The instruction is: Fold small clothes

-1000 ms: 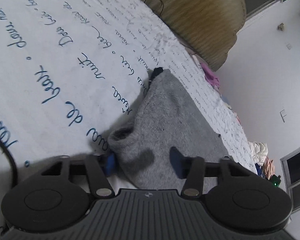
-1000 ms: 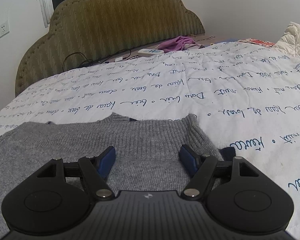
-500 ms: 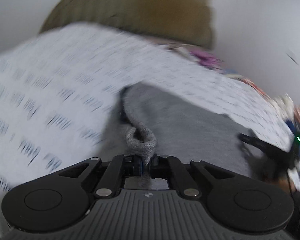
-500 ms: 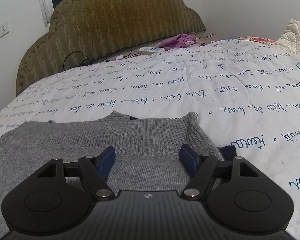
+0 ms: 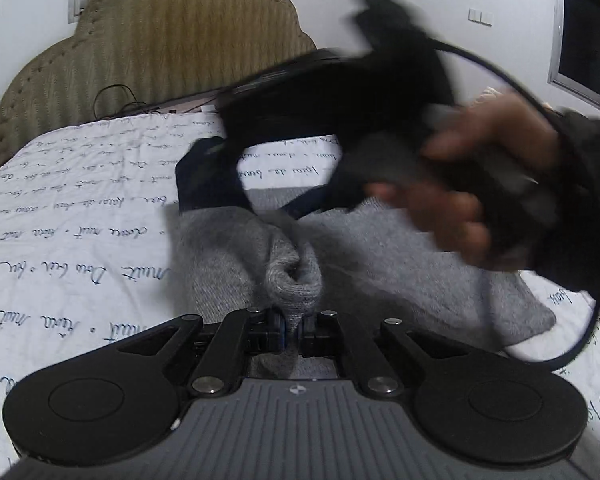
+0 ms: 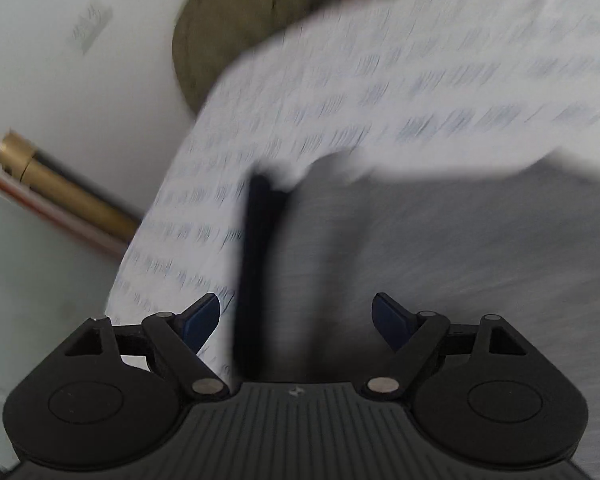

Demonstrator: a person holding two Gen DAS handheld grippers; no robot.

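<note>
A grey knit sweater (image 5: 400,264) with navy trim lies on the bed. My left gripper (image 5: 294,322) is shut on a bunched fold of its near edge, and the fold stands up between the pads. In the left wrist view a person's hand (image 5: 480,184) holds the blurred right gripper (image 5: 252,196) over the far side of the sweater. The right wrist view is smeared by motion. There my right gripper (image 6: 296,312) has its jaws wide and still opening above grey sweater cloth (image 6: 460,264) and a dark strip (image 6: 256,264). Its pads press on nothing.
The sweater rests on a white bedspread (image 5: 80,216) printed with blue handwriting. An olive padded headboard (image 5: 160,40) stands behind the bed, with a black cable in front of it. A brass-coloured tube (image 6: 68,192) shows beside the bed's edge. A window (image 5: 584,36) is at the right.
My left gripper closed on the sweater's edge, rolled upright and drew the fold up. My right gripper swung fast to the left over the sweater, its jaws spreading wider.
</note>
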